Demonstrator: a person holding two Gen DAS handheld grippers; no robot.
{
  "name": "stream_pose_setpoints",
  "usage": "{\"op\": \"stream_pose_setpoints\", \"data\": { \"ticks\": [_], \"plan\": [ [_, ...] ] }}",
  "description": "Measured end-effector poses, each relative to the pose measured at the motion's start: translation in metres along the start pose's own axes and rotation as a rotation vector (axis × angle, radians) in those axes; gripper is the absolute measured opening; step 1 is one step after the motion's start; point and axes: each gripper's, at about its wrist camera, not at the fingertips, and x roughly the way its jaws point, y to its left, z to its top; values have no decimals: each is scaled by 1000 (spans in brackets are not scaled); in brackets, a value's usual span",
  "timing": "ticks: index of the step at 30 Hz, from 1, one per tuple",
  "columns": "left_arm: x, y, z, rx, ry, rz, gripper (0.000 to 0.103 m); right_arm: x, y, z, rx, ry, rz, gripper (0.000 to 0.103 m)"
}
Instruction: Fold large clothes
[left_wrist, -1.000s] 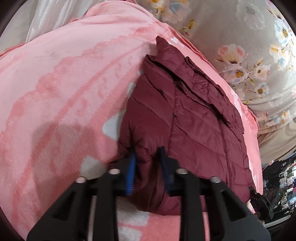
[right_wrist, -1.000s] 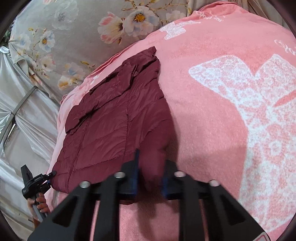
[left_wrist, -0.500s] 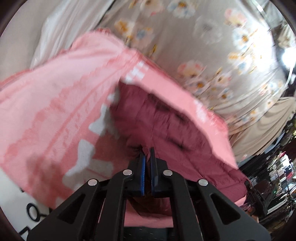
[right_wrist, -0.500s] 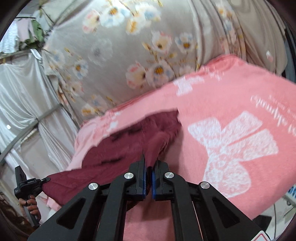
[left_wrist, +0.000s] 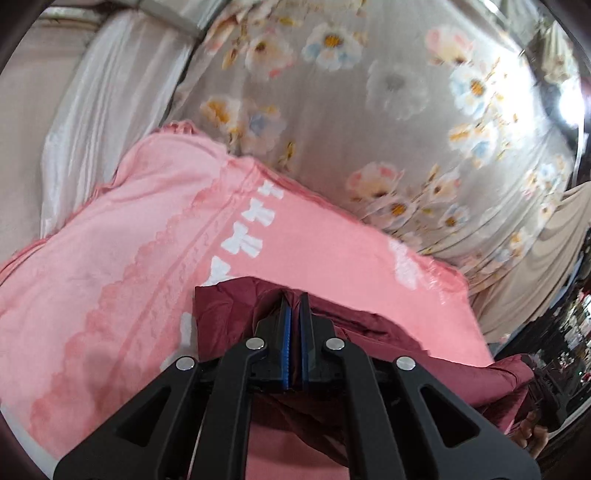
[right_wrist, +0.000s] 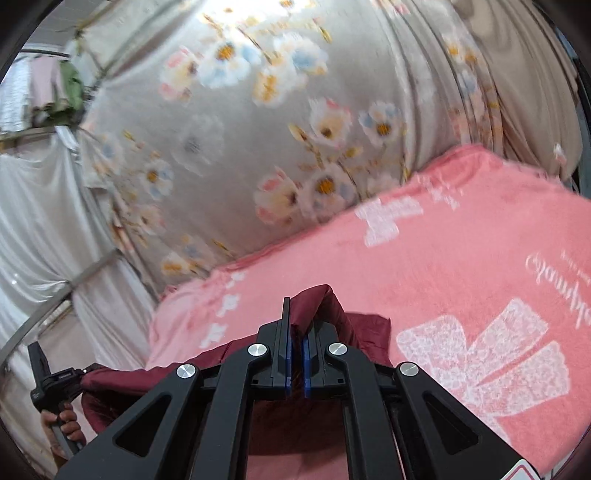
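Note:
A maroon quilted jacket (left_wrist: 424, 354) hangs between my two grippers, raised off the pink blanket (left_wrist: 110, 258). My left gripper (left_wrist: 294, 300) is shut on a bunched corner of the jacket, with fabric pushed up around its blue pads. In the right wrist view my right gripper (right_wrist: 297, 312) is shut on another corner of the jacket (right_wrist: 327, 301), which peaks above the fingertips. The jacket's edge stretches left from there to my left gripper (right_wrist: 79, 374), held by a hand (right_wrist: 64, 424). Most of the jacket is hidden below the gripper bodies.
The pink blanket (right_wrist: 461, 277) with white bow prints covers the bed under the jacket. A grey floral curtain (left_wrist: 388, 110) hangs behind the bed. White drapes (right_wrist: 33, 221) and a metal bar stand at the left. Dark clutter (left_wrist: 569, 332) lies at the right edge.
Both grippers closed on the jacket's near corners and rose with them. The jacket lay flat on the blanket; now its near edge is raised and the views tilt up toward the curtain.

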Motion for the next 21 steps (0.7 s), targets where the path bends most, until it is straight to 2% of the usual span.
{"op": "stream_pose_setpoints", "data": {
  "ticks": [4,9,16,21],
  "plan": [
    [74,10,-3,30,98,95,3,75,-21,-3,34,106,-63,3],
    [152,24,-13,63,183,202,4,143,-40,-9,52,178,-125,3],
    [210,43,-24,60,261,241,5,200,-49,-18,2,243,-209,3],
    [236,52,-31,49,286,239,7,222,-57,-28,-5,274,-230,4]
  ]
}}
